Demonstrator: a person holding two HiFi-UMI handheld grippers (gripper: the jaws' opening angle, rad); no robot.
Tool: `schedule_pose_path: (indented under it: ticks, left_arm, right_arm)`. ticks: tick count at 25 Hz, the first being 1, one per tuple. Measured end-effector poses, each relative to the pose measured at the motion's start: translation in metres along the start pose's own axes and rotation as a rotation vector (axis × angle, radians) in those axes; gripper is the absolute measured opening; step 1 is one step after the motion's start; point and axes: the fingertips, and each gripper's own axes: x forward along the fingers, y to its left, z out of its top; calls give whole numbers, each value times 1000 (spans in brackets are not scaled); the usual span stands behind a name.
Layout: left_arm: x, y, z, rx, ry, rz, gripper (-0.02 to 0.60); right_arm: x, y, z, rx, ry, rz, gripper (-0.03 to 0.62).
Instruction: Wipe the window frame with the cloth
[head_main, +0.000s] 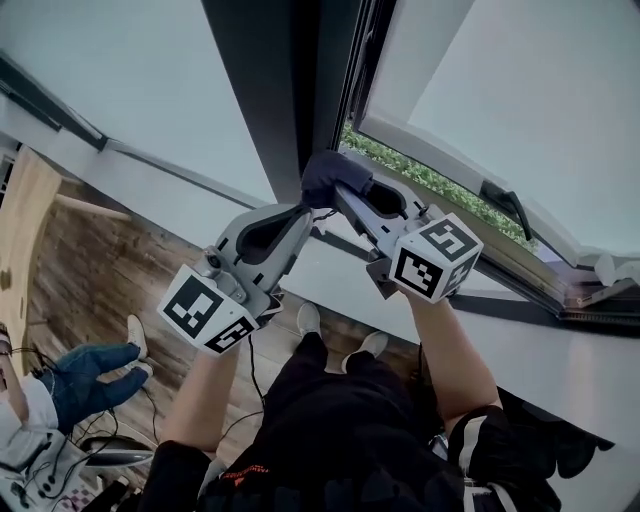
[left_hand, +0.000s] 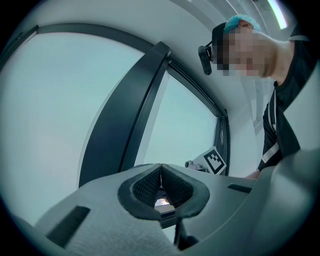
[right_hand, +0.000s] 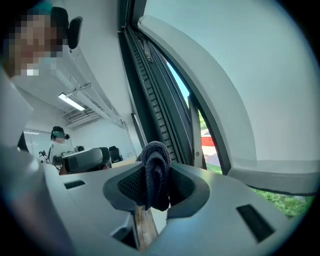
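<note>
The right gripper (head_main: 338, 190), arm stretched forward, pinches the bunched dark cloth (right_hand: 155, 172) between its jaws up at the dark window frame (head_main: 300, 90), while the left gripper (left_hand: 161, 169), just beside it, has its jaws pressed together on nothing.

Brown wood-plank floor (head_main: 105, 265) showing below, blue-jeaned bystander leg (head_main: 90, 372) resting on it; green hedge strip (head_main: 430, 180) showing outside.

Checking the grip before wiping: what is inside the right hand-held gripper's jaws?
A dark folded cloth, pinched by the right hand-held gripper, its fold bulging above the pads. The pads cover its clamped sides.
</note>
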Motion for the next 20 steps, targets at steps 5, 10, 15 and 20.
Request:
schedule_pose_path:
  ticks: [5, 10, 15, 20]
  left_arm:
    - [5, 0, 22, 41, -25, -10, 20]
    - [8, -2, 47, 84, -50, -22, 18]
    - [15, -8, 73, 128, -73, -35, 20]
    - [21, -17, 94, 180, -96, -58, 20]
  right_arm:
    - [-7, 11, 50, -60, -77, 19, 103]
    - [-21, 25, 105, -116, -183, 29, 103]
    - [-40, 32, 160, -175, -277, 15, 103]
    - [-55, 42, 212, -252, -369, 9, 103]
